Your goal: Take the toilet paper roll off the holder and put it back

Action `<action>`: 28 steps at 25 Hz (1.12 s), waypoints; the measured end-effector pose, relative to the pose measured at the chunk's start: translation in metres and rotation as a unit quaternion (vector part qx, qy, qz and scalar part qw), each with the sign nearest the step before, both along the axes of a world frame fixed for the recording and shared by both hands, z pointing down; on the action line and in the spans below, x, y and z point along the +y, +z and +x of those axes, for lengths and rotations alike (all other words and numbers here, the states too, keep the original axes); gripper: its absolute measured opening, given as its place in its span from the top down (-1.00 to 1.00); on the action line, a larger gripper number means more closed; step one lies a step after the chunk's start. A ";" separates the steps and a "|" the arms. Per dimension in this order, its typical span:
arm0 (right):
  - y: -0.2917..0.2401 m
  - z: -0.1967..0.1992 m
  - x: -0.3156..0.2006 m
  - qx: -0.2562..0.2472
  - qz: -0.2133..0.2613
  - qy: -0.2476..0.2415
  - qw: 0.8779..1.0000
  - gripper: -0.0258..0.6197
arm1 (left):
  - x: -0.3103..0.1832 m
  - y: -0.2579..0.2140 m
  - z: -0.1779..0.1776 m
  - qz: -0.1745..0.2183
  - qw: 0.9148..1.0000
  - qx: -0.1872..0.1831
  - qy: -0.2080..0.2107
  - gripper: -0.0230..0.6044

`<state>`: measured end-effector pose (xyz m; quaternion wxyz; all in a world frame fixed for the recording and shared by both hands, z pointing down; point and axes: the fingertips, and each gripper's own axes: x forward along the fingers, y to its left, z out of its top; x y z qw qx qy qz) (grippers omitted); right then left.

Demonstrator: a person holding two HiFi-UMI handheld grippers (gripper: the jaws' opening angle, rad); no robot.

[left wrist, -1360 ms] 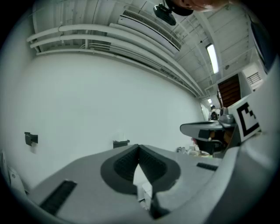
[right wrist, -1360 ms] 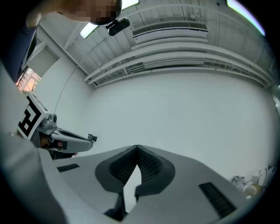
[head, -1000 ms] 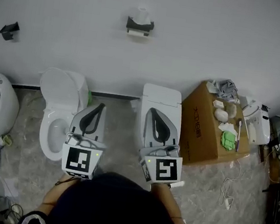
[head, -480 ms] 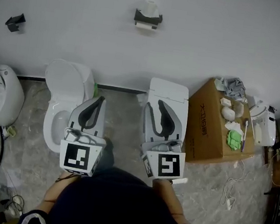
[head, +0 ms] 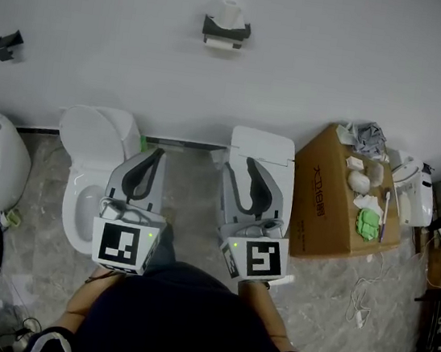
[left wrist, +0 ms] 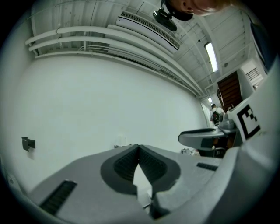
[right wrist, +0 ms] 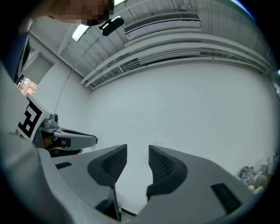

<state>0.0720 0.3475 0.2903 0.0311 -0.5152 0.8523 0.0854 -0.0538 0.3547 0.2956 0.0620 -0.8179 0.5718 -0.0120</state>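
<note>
A white toilet paper roll [head: 229,11] stands on top of a black wall holder [head: 225,29], high on the white wall in the head view. Both grippers are held side by side well short of it, pointing at the wall. My left gripper [head: 157,154] is shut, its ribbed pads meeting at the tips [left wrist: 138,147] with nothing between them. My right gripper [head: 249,165] is open; its jaws have just been opening, and only bare wall shows in the gap [right wrist: 138,152]. The roll appears as a tiny shape [left wrist: 119,141] far ahead in the left gripper view.
Below the grippers stand a white toilet with its lid up [head: 91,169] and a second one with a tank [head: 263,149]. A cardboard box [head: 326,206] carrying small items sits to the right, a white appliance [head: 413,194] beyond it. A small black fixture [head: 7,44] hangs on the wall at left.
The right gripper's jaws have parted from shut to a clear gap. Both grippers have shifted a little over the floor; the left stays shut.
</note>
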 end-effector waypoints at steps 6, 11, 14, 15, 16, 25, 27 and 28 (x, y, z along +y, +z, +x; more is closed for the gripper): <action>-0.009 -0.007 -0.062 0.003 0.001 0.002 1.000 0.43 | -0.063 -0.011 -0.006 0.005 1.000 0.008 0.006 0.93; -0.012 -0.014 -0.108 0.007 -0.001 0.009 1.000 0.41 | -0.112 -0.016 -0.013 0.007 1.000 0.009 0.017 0.93; -0.014 -0.019 -0.135 0.009 -0.006 0.015 1.000 0.41 | -0.140 -0.016 -0.018 0.001 1.000 0.010 0.025 0.93; -0.013 -0.021 -0.144 0.009 -0.008 0.017 1.000 0.41 | -0.150 -0.016 -0.019 0.000 1.000 0.012 0.028 0.93; -0.013 -0.022 -0.152 0.009 -0.010 0.020 1.000 0.41 | -0.159 -0.016 -0.021 -0.002 0.999 0.013 0.030 0.93; -0.005 -0.037 -0.215 0.014 -0.018 0.049 0.999 0.41 | -0.230 -0.009 -0.035 -0.009 0.998 0.019 0.062 0.93; -0.002 -0.040 -0.226 0.013 -0.021 0.055 0.998 0.41 | -0.242 -0.007 -0.038 -0.008 0.998 0.019 0.067 0.93; -0.001 -0.042 -0.230 0.012 -0.022 0.057 0.998 0.41 | -0.247 -0.006 -0.040 -0.009 0.997 0.019 0.070 0.93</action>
